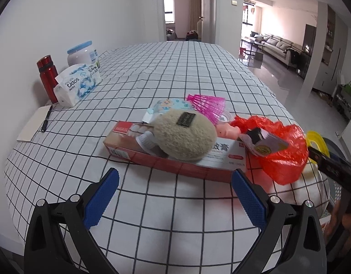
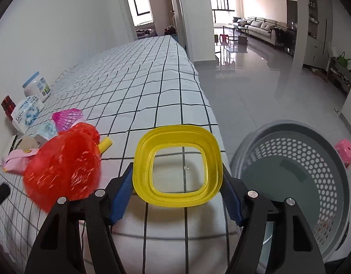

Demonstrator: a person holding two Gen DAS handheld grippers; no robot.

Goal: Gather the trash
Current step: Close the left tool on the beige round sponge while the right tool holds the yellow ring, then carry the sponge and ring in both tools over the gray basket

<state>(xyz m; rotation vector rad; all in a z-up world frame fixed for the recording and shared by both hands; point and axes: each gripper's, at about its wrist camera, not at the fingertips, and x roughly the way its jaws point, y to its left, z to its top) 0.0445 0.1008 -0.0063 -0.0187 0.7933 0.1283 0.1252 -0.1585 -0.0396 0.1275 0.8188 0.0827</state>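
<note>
My right gripper (image 2: 176, 194) pinched the yellow frame (image 2: 178, 164) only by its edges, so it risked slipping out before reaching the basket (image 2: 296, 171).

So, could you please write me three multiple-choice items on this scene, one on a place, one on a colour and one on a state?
1. Where is the grey basket?
A. on the table
B. on the floor off the table's edge
C. on the sofa

2. What colour is the crumpled plastic bag?
A. red
B. green
C. black

3. What does the right gripper hold between its pads?
A. a pen
B. nothing
C. a yellow square lid ring

Answers: 1 B, it stands below the checked tablecloth; 2 A, red in both views; 3 C, the pads press its two sides.
</note>
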